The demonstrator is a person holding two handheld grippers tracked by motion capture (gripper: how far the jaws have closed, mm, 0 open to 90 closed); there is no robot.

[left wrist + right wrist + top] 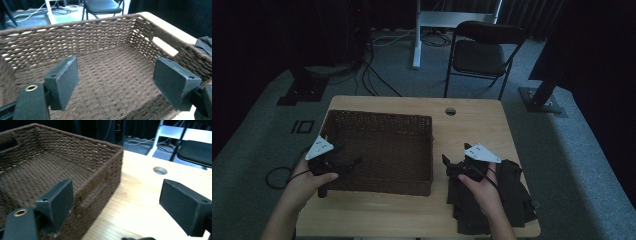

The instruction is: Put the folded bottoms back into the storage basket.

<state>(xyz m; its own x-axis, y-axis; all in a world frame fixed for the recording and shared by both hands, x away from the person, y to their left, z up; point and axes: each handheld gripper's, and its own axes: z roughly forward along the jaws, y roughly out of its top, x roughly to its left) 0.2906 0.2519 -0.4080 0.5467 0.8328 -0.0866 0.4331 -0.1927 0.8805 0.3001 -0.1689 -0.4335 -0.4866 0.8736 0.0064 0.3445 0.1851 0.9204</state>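
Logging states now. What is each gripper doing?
Left gripper: open, empty, over the basket.
Right gripper: open, empty.

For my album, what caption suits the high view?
Two hand-held grippers hover by an empty wicker basket; dark cloth waits beside it.

- left gripper (pixel 115 82) held in the left hand (pixel 304 182), jaws spread wide
- right gripper (pixel 116 206) held in the right hand (pixel 484 187), jaws wide apart

High view overhead facing forward, both gripper views close, low, sharing basket (pixel 377 150)
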